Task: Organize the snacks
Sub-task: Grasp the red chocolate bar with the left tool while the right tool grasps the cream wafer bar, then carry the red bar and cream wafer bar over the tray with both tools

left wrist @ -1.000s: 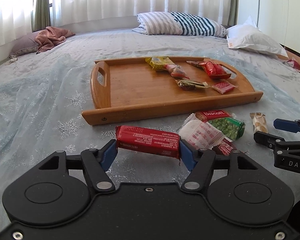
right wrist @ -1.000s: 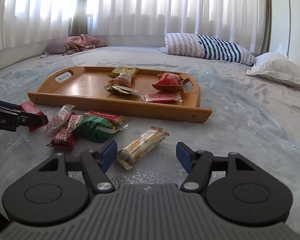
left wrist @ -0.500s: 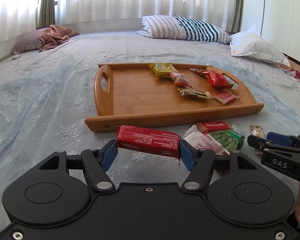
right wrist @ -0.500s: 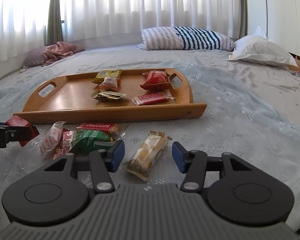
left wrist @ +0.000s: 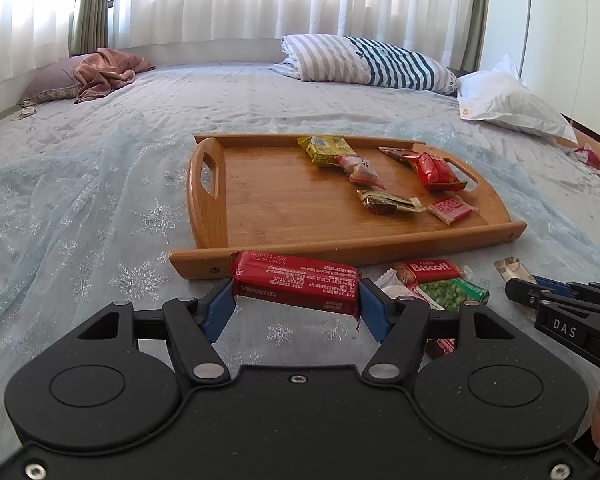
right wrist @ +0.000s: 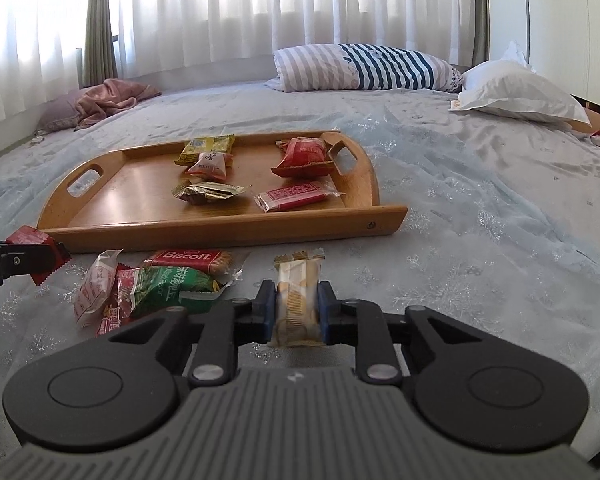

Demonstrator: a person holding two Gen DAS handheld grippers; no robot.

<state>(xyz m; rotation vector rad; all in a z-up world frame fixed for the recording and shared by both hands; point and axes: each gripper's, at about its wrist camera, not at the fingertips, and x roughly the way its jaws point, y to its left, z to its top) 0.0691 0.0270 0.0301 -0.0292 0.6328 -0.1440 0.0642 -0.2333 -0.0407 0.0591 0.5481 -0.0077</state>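
My left gripper (left wrist: 296, 310) is shut on a long red snack bar (left wrist: 296, 285), held crosswise just above the bedspread in front of the wooden tray (left wrist: 260, 200). My right gripper (right wrist: 296, 312) is shut on a clear-wrapped biscuit pack (right wrist: 298, 296) lying on the bed. In the left wrist view that gripper (left wrist: 528, 290) shows at the right edge. Several wrapped snacks lie in the tray (right wrist: 140, 184). Loose on the bed between the grippers are a red Biscoff pack (right wrist: 188, 259), a green pea pack (right wrist: 168, 286) and a white-and-red pack (right wrist: 96, 286).
The tray sits mid-bed on a pale snowflake bedspread (left wrist: 80, 208). A striped pillow (left wrist: 364, 62) and a white pillow (left wrist: 508, 104) lie at the far side, a pink cloth (left wrist: 108, 72) at the far left. A small red item (left wrist: 586, 156) lies by the right edge.
The right gripper's jaws closed from wide apart onto the biscuit pack, and the gripper rolled a little. The left gripper kept its hold on the red bar and stayed nearly in place.
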